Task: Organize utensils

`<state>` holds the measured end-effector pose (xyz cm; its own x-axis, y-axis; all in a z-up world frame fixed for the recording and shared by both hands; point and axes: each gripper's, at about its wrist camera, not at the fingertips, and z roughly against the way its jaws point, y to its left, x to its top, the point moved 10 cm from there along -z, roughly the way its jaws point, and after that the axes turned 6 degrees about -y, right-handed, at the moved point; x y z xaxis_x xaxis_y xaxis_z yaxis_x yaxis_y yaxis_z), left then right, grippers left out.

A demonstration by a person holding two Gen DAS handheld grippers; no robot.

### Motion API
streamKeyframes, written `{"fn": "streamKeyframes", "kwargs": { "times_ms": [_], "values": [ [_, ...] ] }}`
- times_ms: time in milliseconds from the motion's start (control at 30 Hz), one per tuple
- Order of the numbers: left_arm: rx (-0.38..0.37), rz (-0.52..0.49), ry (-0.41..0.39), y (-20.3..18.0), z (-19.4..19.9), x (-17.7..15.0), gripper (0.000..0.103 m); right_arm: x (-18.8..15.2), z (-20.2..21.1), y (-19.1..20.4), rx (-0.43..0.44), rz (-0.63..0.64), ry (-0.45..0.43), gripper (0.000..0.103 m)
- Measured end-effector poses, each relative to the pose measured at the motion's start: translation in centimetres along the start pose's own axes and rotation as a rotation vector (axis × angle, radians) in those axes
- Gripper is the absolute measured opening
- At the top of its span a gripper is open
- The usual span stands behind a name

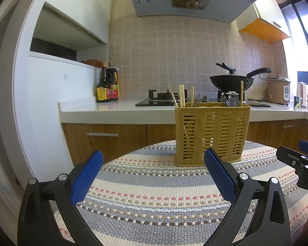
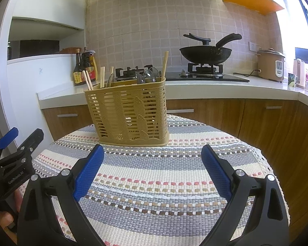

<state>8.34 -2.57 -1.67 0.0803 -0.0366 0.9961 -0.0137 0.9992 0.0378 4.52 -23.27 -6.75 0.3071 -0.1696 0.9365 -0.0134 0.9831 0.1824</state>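
Note:
A tan slotted utensil basket (image 1: 212,131) (image 2: 127,112) stands upright at the far side of a round table under a striped woven cloth (image 1: 154,194) (image 2: 154,184). Wooden chopsticks (image 1: 181,96) (image 2: 87,80) and metal spoons (image 1: 231,100) (image 2: 147,75) stick up out of it. My left gripper (image 1: 154,162) is open with nothing between its blue pads, a short way in front of the basket. My right gripper (image 2: 153,157) is open too and holds nothing, just in front of the basket. Each gripper shows at the edge of the other's view.
Behind the table runs a white kitchen counter (image 1: 113,108) with wooden cabinets below. On it are sauce bottles (image 1: 107,86), a gas hob with a black wok (image 1: 232,81) (image 2: 205,54), a rice cooker (image 2: 270,64) and a mug (image 2: 291,80).

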Motion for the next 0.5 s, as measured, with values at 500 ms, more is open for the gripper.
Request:
{"fn": "streamKeyframes", "kwargs": {
  "times_ms": [500],
  "values": [
    [-0.015, -0.003, 0.009, -0.36, -0.23, -0.11, 0.095, -0.08, -0.04, 0.39, 0.001, 0.012, 0.0, 0.093]
  ]
}}
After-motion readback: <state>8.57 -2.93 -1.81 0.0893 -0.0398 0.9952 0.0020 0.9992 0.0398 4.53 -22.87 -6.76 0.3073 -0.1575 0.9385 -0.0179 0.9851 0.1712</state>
